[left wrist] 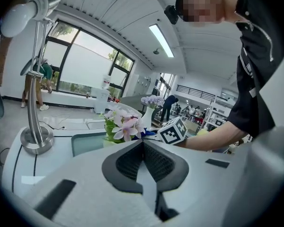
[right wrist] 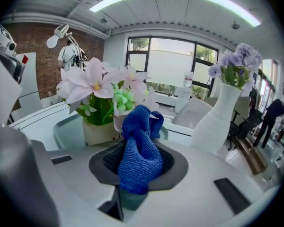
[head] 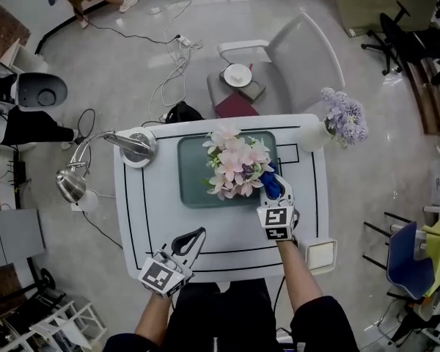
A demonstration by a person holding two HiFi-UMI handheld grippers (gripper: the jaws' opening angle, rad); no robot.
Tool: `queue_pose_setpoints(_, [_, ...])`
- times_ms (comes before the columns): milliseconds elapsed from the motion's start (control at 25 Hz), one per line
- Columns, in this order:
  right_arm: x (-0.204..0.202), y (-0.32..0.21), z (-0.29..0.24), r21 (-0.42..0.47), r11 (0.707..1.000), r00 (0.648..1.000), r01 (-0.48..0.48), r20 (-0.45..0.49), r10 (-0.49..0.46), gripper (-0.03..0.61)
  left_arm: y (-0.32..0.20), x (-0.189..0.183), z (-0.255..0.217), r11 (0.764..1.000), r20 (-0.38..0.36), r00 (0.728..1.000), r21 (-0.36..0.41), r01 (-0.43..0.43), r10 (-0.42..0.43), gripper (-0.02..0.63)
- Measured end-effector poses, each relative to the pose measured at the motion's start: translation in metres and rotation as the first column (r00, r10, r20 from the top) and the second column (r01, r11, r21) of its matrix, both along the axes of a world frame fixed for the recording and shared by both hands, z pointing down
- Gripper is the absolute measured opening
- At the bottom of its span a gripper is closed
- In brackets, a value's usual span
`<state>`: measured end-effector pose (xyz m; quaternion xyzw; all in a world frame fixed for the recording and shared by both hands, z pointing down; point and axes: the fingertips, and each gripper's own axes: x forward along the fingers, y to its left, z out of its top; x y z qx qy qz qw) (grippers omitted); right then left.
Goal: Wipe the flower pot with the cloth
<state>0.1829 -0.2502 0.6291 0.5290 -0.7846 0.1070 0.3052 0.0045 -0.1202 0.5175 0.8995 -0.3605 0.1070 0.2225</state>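
Note:
A cream flower pot [right wrist: 100, 131] with pink flowers [head: 238, 166] stands on a teal tray [head: 194, 174] in the middle of the white table [head: 227, 240]. My right gripper [head: 275, 194] is shut on a bunched blue cloth [right wrist: 139, 148], which sits just right of the flowers [right wrist: 97, 86] and close to the pot. In the head view the cloth [head: 272, 185] touches the edge of the blooms, which hide the pot. Near the table's front edge my left gripper [head: 193, 238] is shut and holds nothing. It points towards the flowers [left wrist: 123, 124] from well short of the tray.
A silver desk lamp [head: 136, 147] stands at the table's back left. At the back right is a white vase [right wrist: 215, 122] of purple flowers [head: 343, 117]. A small white box [head: 321, 255] sits at the front right corner. A grey chair [head: 279, 64] stands behind the table.

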Motion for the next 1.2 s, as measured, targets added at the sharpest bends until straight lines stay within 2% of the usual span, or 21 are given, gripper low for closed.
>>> queue_pose_setpoints(120, [-0.008,-0.006,0.005,-0.002,0.999,0.998,0.041,-0.045,-0.041,0.086,-0.004,-0.012,0.002,1.000,-0.018,1.000,0.001,-0.001,0.001,0.008])
queue_pose_setpoints(360, [-0.025,0.013,0.020,-0.050,0.997,0.997,0.058,-0.038,-0.060,0.086,-0.006,-0.026,0.007,1.000,-0.032,0.999,-0.023,-0.011,0.010,0.008])
queue_pose_setpoints(480, [-0.033,0.023,0.022,-0.065,0.996,0.997,0.062,-0.037,-0.065,0.086,-0.006,-0.028,0.009,1.000,-0.044,0.999,-0.007,-0.023,0.023,0.008])
queue_pose_setpoints(920, [-0.052,0.063,0.029,-0.135,0.990,0.999,-0.033,0.006,0.034,0.086,-0.002,-0.039,0.013,0.999,-0.097,0.994,-0.005,-0.047,0.046,0.008])
queue_pose_setpoints(1200, [-0.083,0.082,0.033,-0.162,0.986,1.000,-0.025,0.008,0.027,0.086,0.003,-0.061,0.013,1.000,-0.118,0.993,-0.008,-0.025,0.024,0.008])
